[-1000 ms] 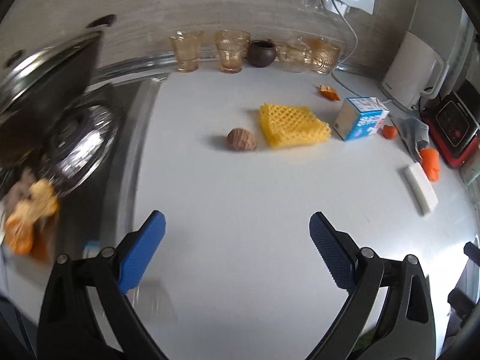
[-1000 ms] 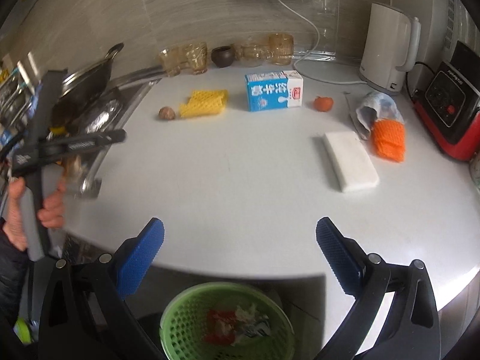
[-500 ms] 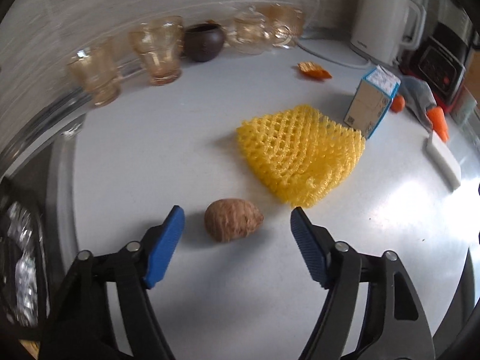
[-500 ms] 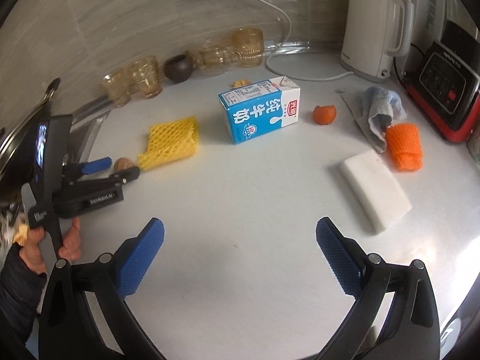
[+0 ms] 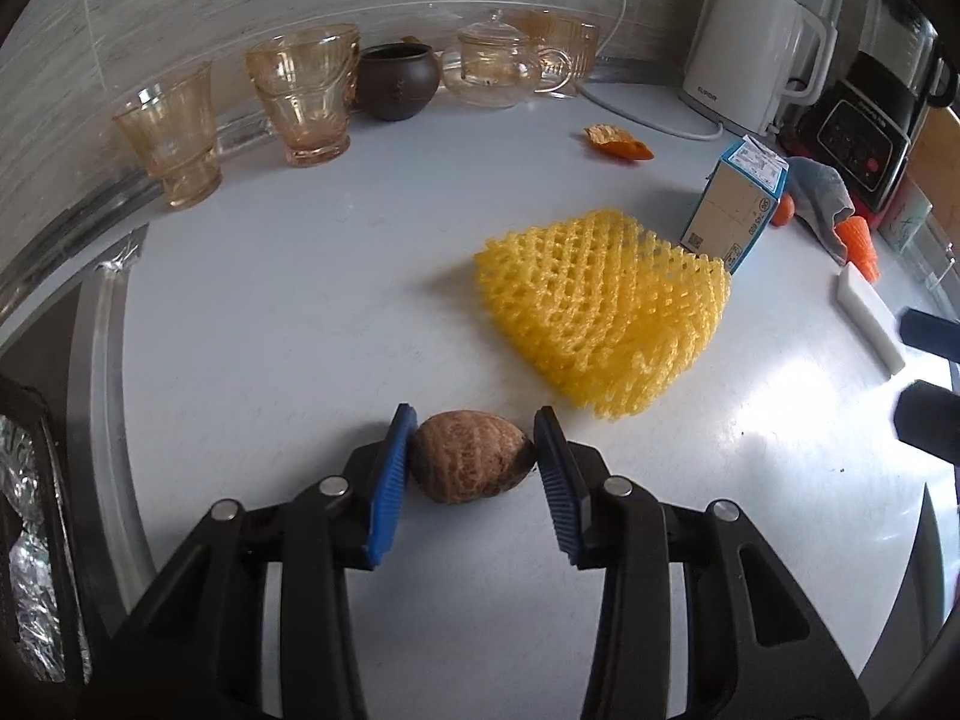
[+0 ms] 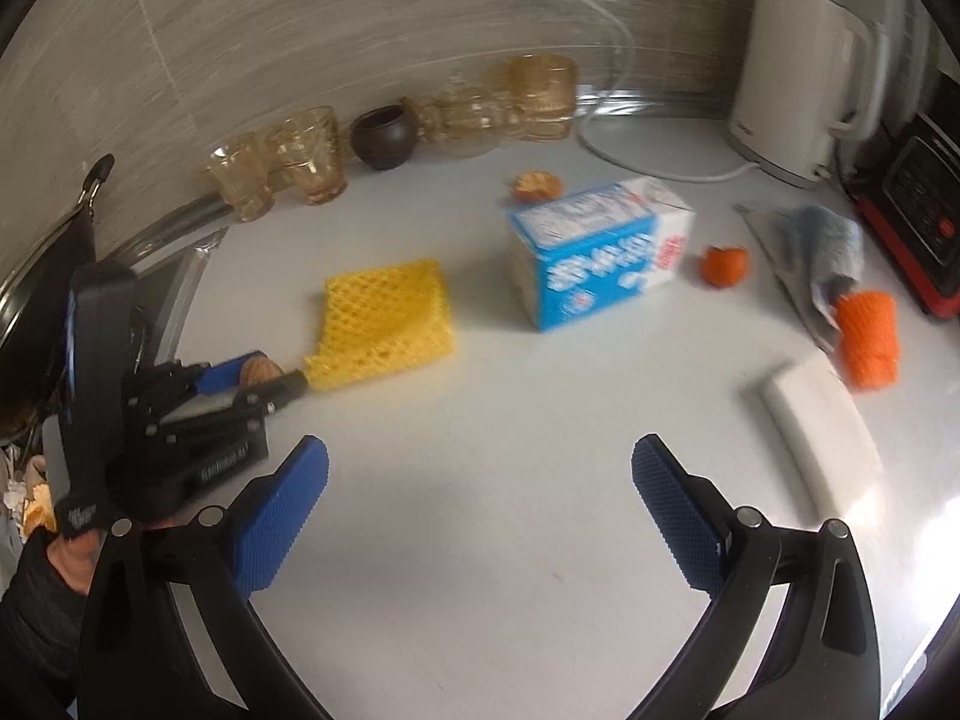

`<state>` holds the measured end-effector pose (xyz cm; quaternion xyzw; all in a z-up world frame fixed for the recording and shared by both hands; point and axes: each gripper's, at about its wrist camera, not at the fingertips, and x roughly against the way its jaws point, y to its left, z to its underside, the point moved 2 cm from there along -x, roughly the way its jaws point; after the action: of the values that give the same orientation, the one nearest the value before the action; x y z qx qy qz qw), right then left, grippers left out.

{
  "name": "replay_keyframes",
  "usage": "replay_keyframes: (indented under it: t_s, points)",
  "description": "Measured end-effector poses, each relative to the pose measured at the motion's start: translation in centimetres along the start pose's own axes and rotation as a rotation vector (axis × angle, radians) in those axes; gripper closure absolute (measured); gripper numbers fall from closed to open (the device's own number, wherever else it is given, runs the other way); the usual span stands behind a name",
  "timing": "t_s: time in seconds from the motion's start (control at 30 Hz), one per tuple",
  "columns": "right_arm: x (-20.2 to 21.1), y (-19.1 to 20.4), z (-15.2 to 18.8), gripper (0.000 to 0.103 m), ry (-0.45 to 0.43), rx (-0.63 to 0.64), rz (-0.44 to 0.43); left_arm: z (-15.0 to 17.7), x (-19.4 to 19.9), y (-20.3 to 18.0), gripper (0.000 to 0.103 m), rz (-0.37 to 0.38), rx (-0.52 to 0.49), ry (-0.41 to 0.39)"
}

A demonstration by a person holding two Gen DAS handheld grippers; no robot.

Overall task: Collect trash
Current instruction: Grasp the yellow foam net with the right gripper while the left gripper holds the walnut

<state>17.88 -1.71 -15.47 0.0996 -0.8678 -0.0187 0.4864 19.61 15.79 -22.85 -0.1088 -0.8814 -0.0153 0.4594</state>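
A brown nut (image 5: 468, 462) lies on the white counter (image 5: 300, 312) between the jaws of my left gripper (image 5: 474, 462). The jaws are closing, and both blue pads touch its ends. In the right wrist view, the left gripper (image 6: 258, 378) is held by a hand at the left. My right gripper (image 6: 480, 510) hovers open over bare counter with nothing between its fingers. Nearby lie a yellow foam net (image 5: 606, 324), a blue milk carton (image 6: 600, 252), orange peel (image 6: 537, 185), an orange piece (image 6: 726, 264), an orange foam net (image 6: 867, 336) and a white foam block (image 6: 822, 438).
Amber glasses (image 5: 300, 93), a brown bowl (image 5: 396, 81) and a glass teapot (image 5: 498, 69) line the back wall. A white kettle (image 6: 798, 78) and a red-black appliance (image 6: 918, 210) stand at the right. A grey bag (image 6: 816, 246) lies beside them. The sink edge (image 5: 90, 360) runs along the left.
My left gripper came forward and down from the sink side to the nut, and its jaws narrowed onto it. My right gripper moved in over the counter; the green bin left its view.
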Motion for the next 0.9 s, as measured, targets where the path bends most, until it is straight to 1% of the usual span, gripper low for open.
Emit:
replay_keyframes:
  t_s: [0.03, 0.1, 0.2, 0.37, 0.43, 0.47, 0.5, 0.53, 0.57, 0.63, 0.67, 0.7, 0.73, 0.77, 0.8, 0.9]
  points:
    - [-0.8, 0.6, -0.6, 0.002, 0.002, 0.008, -0.004, 0.1, 0.2, 0.2, 0.063, 0.014, 0.01, 0.014]
    - [-2.0, 1.4, -1.3, 0.002, 0.007, 0.012, -0.013, 0.3, 0.7, 0.7, 0.063, 0.023, 0.032, 0.011]
    - [-4.3, 2.4, -2.7, 0.002, 0.022, -0.003, -0.021, 0.5, 1.7, 1.5, 0.063, 0.014, 0.056, 0.012]
    - [-8.0, 2.9, -4.3, 0.003, 0.067, -0.086, -0.049, 0.8, 3.6, 2.9, 0.063, 0.013, 0.085, 0.001]
    - [-8.9, 3.0, -4.7, 0.007, 0.081, -0.091, -0.036, 0.9, 4.0, 3.3, 0.063, 0.014, 0.095, 0.001]
    - [-9.3, 3.1, -4.9, 0.014, 0.091, -0.09, -0.026, 1.0, 4.3, 3.6, 0.063, 0.016, 0.1, -0.002]
    - [-9.8, 3.2, -4.9, 0.022, 0.102, -0.087, -0.023, 0.9, 4.4, 3.7, 0.063, 0.014, 0.104, -0.004]
    - [-10.0, 3.3, -4.9, 0.028, 0.111, -0.084, -0.023, 0.7, 4.3, 3.9, 0.063, 0.013, 0.11, -0.004]
    - [-10.3, 3.3, -4.8, 0.04, 0.121, -0.08, -0.023, 0.7, 4.3, 4.1, 0.063, 0.015, 0.118, -0.003]
    - [-10.2, 3.6, -4.7, 0.05, 0.118, -0.059, -0.006, 0.7, 4.3, 4.3, 0.063, 0.017, 0.127, 0.0]
    - [-10.2, 3.7, -4.7, 0.059, 0.117, -0.056, -0.015, 0.8, 4.2, 4.4, 0.063, 0.016, 0.128, 0.002]
    - [-10.0, 3.8, -4.7, 0.071, 0.114, -0.057, -0.021, 0.9, 4.2, 4.4, 0.063, 0.015, 0.129, 0.004]
    - [-9.7, 3.8, -4.6, 0.075, 0.108, -0.052, -0.023, 1.0, 4.3, 4.5, 0.063, 0.016, 0.13, 0.005]
    - [-9.4, 3.8, -4.6, 0.086, 0.102, -0.046, -0.026, 1.1, 4.3, 4.5, 0.063, 0.017, 0.13, 0.007]
    - [-9.1, 3.8, -4.5, 0.092, 0.101, -0.042, -0.03, 1.1, 4.3, 4.4, 0.063, 0.018, 0.131, 0.008]
    - [-8.0, 3.8, -4.2, 0.092, 0.091, -0.037, -0.045, 1.2, 4.7, 4.0, 0.063, 0.024, 0.124, 0.008]
